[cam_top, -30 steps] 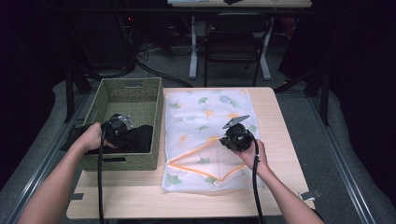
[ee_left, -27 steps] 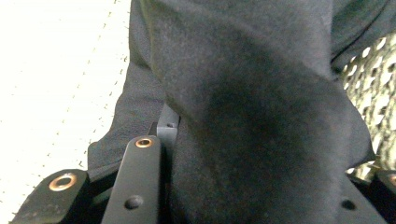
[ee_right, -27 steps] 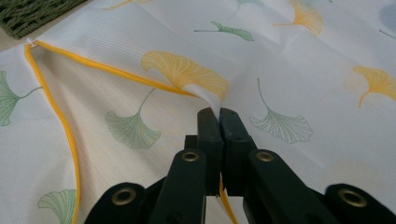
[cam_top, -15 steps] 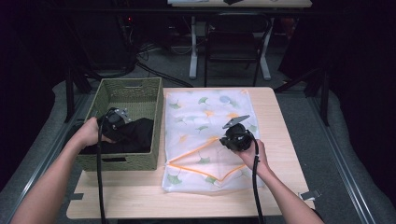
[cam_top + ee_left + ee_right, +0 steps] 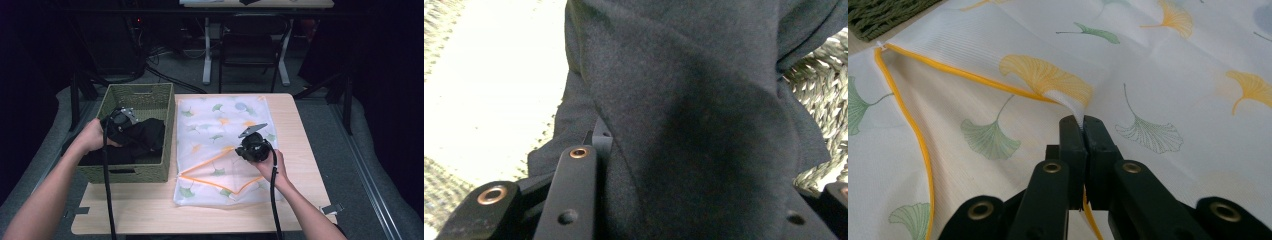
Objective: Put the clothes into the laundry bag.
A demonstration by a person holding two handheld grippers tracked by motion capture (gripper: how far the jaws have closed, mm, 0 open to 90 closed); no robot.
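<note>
A black garment (image 5: 145, 136) lies in the green woven basket (image 5: 141, 91) on the table's left. My left gripper (image 5: 121, 121) is over the basket's left side, shut on a thick fold of that garment (image 5: 704, 100); the cloth bunches between the jaws and covers the right one. A white mesh bag (image 5: 220, 120) printed with ginkgo leaves lies flat to the right of the basket. My right gripper (image 5: 248, 142) is shut on the upper layer of the bag's yellow-edged opening (image 5: 948, 70) and pinches it up a little (image 5: 1083, 125).
The wooden table (image 5: 295, 125) has bare strips at its right and along the front edge. The basket wall (image 5: 824, 75) is close beside the held cloth. A dark chair (image 5: 250, 45) and white desk legs (image 5: 206, 50) stand beyond the table's far edge.
My left gripper has drawn left and slightly back in the basket, pulling the black garment with it. The right gripper has kept its hold on the bag's edge.
</note>
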